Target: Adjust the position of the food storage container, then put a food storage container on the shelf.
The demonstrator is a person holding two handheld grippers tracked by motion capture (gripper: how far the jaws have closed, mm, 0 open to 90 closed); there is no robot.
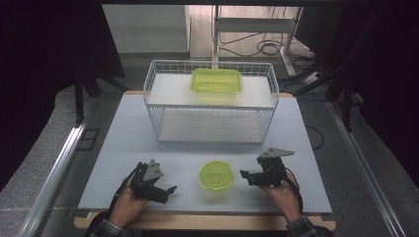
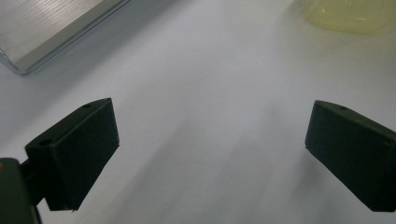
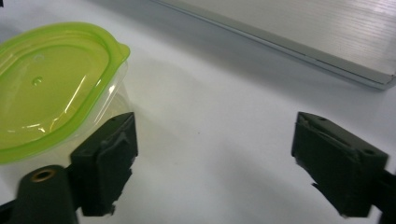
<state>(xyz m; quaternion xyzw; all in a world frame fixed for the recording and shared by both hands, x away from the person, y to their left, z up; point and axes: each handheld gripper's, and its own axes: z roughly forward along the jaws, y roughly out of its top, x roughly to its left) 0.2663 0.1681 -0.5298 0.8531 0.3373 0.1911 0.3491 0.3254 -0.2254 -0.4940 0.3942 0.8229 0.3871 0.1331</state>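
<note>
A round container with a lime-green lid [image 1: 216, 176] stands on the white table [image 1: 123, 148] near the front, between my two grippers. My right gripper [image 1: 245, 174] is just right of it, open, with nothing between its jaws; in the right gripper view the container [image 3: 46, 88] sits at the left, beside the gripper's [image 3: 212, 163] left jaw. My left gripper [image 1: 170, 190] rests to the container's left, open over bare table [image 2: 210, 140]. A rectangular lime-green container [image 1: 216, 80] lies on the top shelf of a white wire rack [image 1: 153, 84] at the back.
The wire rack has a lower shelf [image 1: 210, 129] that is bare. The rack's base edge [image 3: 299, 32] shows close ahead in the right gripper view. Beyond the table are metal rails [image 1: 54, 173] and dark floor.
</note>
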